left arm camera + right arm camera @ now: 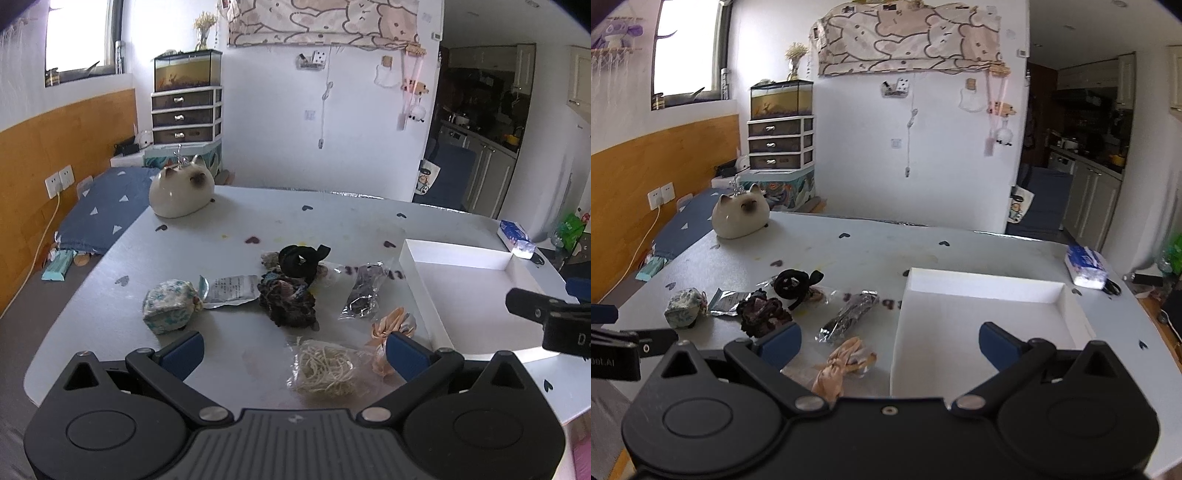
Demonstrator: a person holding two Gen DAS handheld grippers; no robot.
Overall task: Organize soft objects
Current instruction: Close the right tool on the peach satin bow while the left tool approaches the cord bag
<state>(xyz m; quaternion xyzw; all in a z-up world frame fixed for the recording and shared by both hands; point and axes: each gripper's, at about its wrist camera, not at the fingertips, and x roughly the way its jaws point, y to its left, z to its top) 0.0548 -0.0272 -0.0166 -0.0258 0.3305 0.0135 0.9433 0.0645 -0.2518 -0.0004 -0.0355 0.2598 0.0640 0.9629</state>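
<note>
2 grippers, left gripper (pixel 293 350) and right gripper (pixel 890 345), hover with fingers spread, empty; crinkly bagged string (pixel 325 367) may slip short of the white tray (pixel 982 291).

White walls (pixel 269 122) with orange wood paneling (pixel 55 147) along the left side. Bright window (pixel 79 35) at upper left, daylight pouring in. Glass tank (pixel 187 70) atop a three-drawer unit (pixel 186 116) in the corner. Patterned cloth (pixel 908 35) hung high (cartoon animal print). Dim kitchen (pixel 1082 147) through a doorway, right.
</note>
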